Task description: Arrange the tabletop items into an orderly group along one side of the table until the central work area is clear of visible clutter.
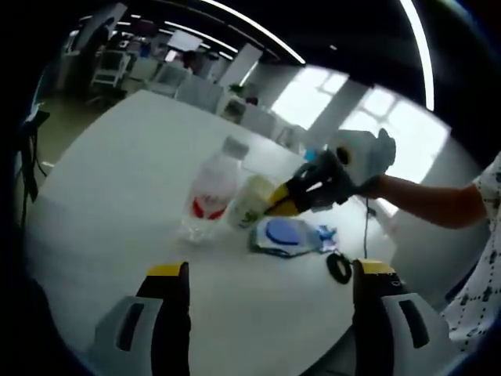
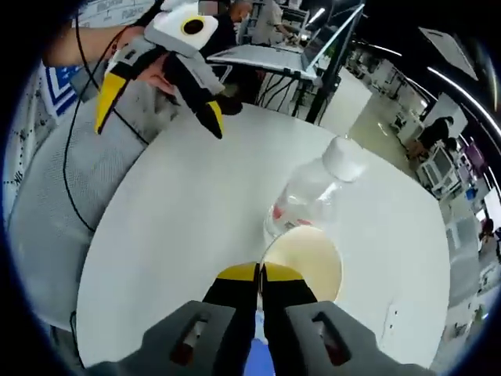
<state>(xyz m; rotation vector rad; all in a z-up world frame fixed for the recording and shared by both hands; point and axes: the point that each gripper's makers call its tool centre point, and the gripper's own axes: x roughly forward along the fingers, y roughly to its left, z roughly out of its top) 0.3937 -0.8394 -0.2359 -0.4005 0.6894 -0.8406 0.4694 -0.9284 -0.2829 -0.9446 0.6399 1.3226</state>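
A pale cream cup (image 1: pixel 250 202) stands on the round white table (image 1: pixel 117 196), touching a clear water bottle (image 1: pixel 211 190) with a red label and white cap. My right gripper (image 1: pixel 275 208) comes in from the right and is shut on the cup's rim. From above, its jaws (image 2: pixel 260 274) meet at the near rim of the cup (image 2: pixel 307 262), with the bottle (image 2: pixel 313 196) just beyond. My left gripper (image 1: pixel 270 270) hovers open over bare table, short of the objects. It also hangs open above the table's far edge (image 2: pixel 160 106).
A blue-and-white packet (image 1: pixel 286 235) lies right of the cup, and a small black ring (image 1: pixel 339 268) sits near the table's edge. A thin cable (image 1: pixel 365 227) runs off the table there. The person's grey-clad lap (image 2: pixel 70 172) borders the table. Desks and chairs stand behind.
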